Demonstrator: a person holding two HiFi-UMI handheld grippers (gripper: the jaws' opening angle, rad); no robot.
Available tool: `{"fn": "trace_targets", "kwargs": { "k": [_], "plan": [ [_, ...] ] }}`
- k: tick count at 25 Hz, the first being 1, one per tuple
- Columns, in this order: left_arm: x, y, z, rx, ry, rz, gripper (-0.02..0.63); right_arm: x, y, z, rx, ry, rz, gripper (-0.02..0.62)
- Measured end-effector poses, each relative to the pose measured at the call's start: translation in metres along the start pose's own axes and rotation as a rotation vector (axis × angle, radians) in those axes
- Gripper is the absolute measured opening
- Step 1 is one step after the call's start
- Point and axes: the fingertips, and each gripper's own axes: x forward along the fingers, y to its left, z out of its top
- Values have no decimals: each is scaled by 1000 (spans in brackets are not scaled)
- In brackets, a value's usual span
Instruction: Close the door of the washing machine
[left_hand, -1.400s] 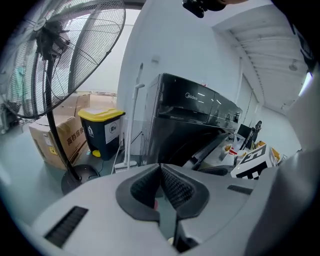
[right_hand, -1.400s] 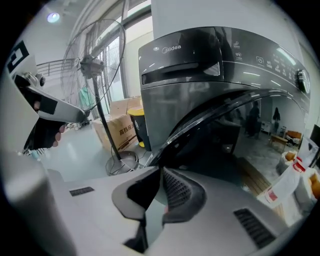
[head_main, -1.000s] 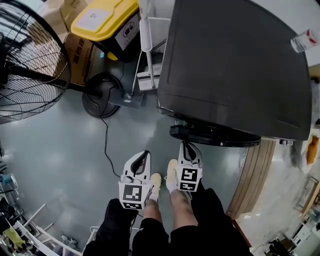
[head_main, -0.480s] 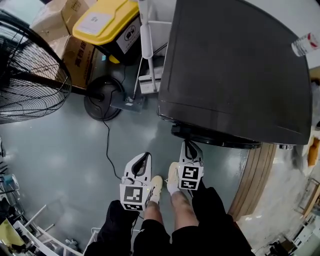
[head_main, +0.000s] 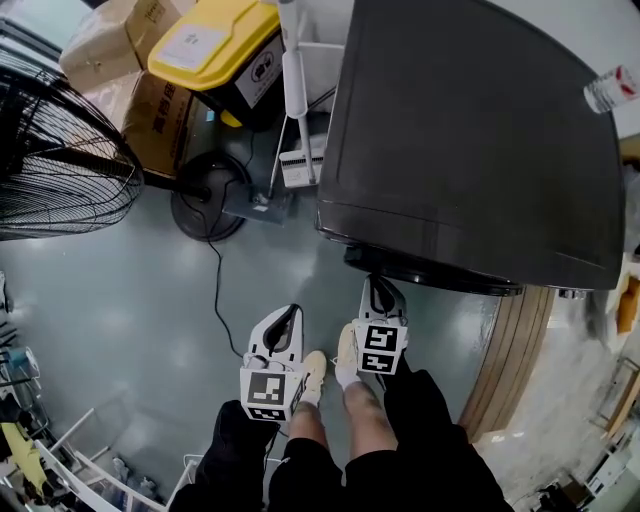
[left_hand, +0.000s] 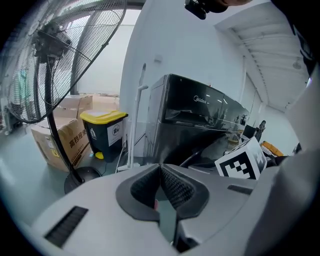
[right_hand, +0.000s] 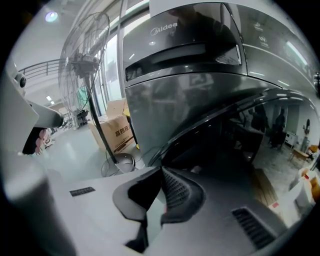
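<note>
The dark grey washing machine fills the upper right of the head view. Its round door shows as a dark rim lying close against the front; I cannot tell whether it is latched. My right gripper is shut and empty, its tip right at the door's left edge. In the right gripper view the shut jaws point at the curved door glass below the machine's front. My left gripper hangs beside it over the floor, shut and empty, apart from the machine.
A large standing fan with a round base and a trailing cable is at left. A yellow-lidded bin, cardboard boxes and a white pole stand beside the machine. A wooden board lies at right.
My right gripper has edged slightly toward the machine's front at the door. The left gripper has stayed where it was.
</note>
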Motion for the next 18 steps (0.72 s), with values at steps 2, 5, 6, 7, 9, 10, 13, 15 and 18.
{"fn": "trace_targets", "kwargs": {
  "k": [2,5,6,7,9,10,13,15,18],
  "plan": [
    [-2,-1,1,2,-3,6,26,-2,-1,0,-2,-6,-4,18],
    [-7,-3,1,5,-4,8,26,-5,-2,-1,4,-10,-2,18],
    [-9,-5,-2,4,-5,2,26,-7,-3,-2,7,-10,1,17],
    [-10,-6,-4,4,-7,-3,26,-8,-3,-1,11,-13,6,17],
    [-14,-8,-3,8,-13,-8,26,-15,-1,5,17,-28,17,17],
    [-16,-9,-1,12,-18,-9,26,-20,0,8,18,-36,23,17],
    [-27,-15,10,27,-39,-19,26,-41,2,21,20,-61,33,17],
    [-38,-19,21,41,-59,-27,26,-59,5,32,19,-82,34,17],
    [-58,-29,40,65,-89,-39,26,-89,8,49,13,-112,31,17]
  ]
}}
